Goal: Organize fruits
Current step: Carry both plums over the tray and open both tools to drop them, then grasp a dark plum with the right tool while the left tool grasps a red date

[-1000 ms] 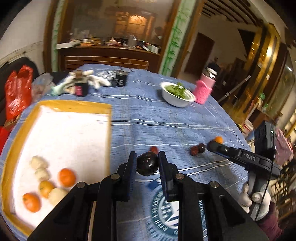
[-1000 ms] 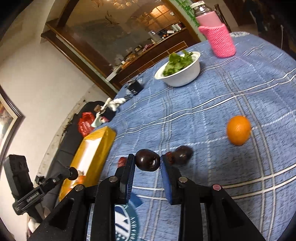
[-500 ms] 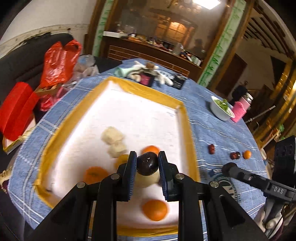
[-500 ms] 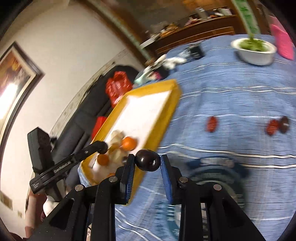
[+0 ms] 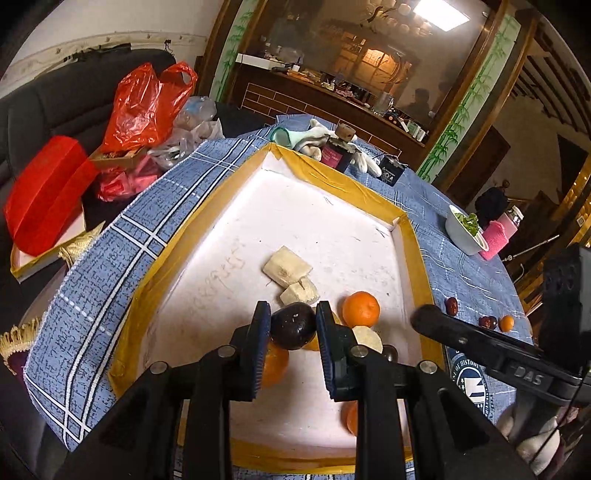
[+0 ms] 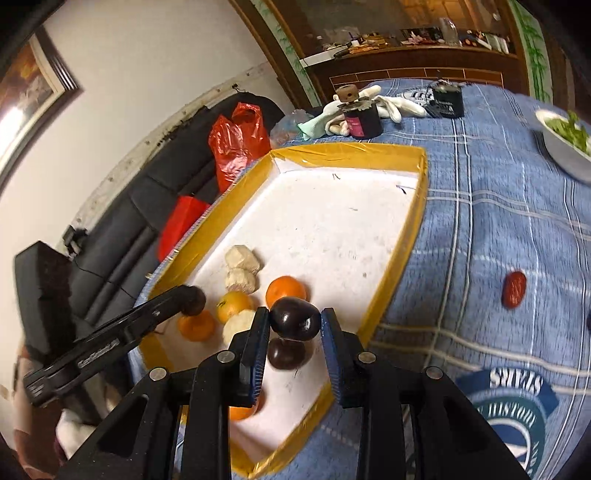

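tablecloth [image 5: 122,254] – woven blue cloth, matt | tray [image 5: 415,254] – white matt floor, rim in glossy yellow tape | dark plum [image 6: 294,319] – smooth, glossy skin | bag [image 5: 144,103] at far left – thin red plastic, crinkled, shiny | gripper fingers [image 5: 258,339] – matt black plastic

A red plastic bag [image 5: 146,103] and a red box [image 5: 44,195] sit beside the table. On the blue cloth [image 5: 110,254]: white gloves [image 5: 325,142], a bowl [image 5: 463,230] of what looks like greens, a pink bottle [image 5: 498,236].

White wall [image 6: 155,74] with framed picture [image 6: 26,85], dark sofa [image 5: 55,107], wooden cabinet [image 5: 325,107], lit ceiling panel [image 5: 439,14]
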Demonstrator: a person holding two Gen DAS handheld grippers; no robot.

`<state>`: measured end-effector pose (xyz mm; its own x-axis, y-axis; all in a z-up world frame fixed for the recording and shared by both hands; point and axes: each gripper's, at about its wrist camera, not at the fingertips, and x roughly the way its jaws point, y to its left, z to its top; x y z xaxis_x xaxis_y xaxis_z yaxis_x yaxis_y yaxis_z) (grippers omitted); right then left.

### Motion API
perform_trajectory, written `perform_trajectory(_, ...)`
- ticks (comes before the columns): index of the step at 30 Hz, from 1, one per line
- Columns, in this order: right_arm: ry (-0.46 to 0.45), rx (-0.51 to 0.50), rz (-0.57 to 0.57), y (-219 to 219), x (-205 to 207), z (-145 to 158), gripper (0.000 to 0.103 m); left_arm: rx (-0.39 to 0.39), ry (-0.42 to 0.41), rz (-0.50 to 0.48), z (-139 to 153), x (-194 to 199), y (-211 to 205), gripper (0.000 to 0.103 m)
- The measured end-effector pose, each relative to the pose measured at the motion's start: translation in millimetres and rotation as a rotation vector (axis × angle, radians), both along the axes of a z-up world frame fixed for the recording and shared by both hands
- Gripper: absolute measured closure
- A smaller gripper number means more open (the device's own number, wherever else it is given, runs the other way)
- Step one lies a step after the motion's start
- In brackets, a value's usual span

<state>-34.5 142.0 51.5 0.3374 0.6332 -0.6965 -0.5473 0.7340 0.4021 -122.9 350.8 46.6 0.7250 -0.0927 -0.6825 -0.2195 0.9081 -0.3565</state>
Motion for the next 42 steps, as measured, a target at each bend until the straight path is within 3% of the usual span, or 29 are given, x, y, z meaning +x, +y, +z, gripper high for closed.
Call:
perform_trajectory(1,-0.002,-0.01,-0.001,5,3,-2,0.067,-0.004,0.0,-0.001,0,-1,1,0.076)
perform_trajectory(2,-0.001,-0.011,-0.001,6,4,-2,0.062,-0.011,-0.001,-0.002,1,-2,2,0.067)
perform_trajectory(4,-0.007,-0.002,-0.008,8,4,-3,0.043,-0.013,-0.007,0.008,3,-5,3,0.048)
perform_trajectory(9,-0.032,0.006,-0.028,1,-4,5,0.04,-0.012,-0.025,0.01,12,-10,1,0.044)
perform_trajectory(13,-0.044,0.033,-0.054,-17,-14,11,0.038,-0.005,-0.037,-0.002,21,-14,-9,0.033)
perform_trajectory(22,-0.074,0.023,-0.162,-112,-55,9,0.033,0.056,-0.06,-0.087,43,-25,-51,0.025)
perform_trajectory(32,-0.015,0.016,-0.483,-275,-65,0,0.032,0.129,-0.049,-0.261,47,-20,-129,0.024)
perform_trajectory(37,-0.02,0.025,-0.559,-313,-39,9,0.032,0.175,-0.043,-0.36,48,-17,-168,0.024)
perform_trajectory(42,0.021,0.066,-0.548,-314,-4,11,0.032,0.181,-0.041,-0.406,47,-8,-190,0.024)
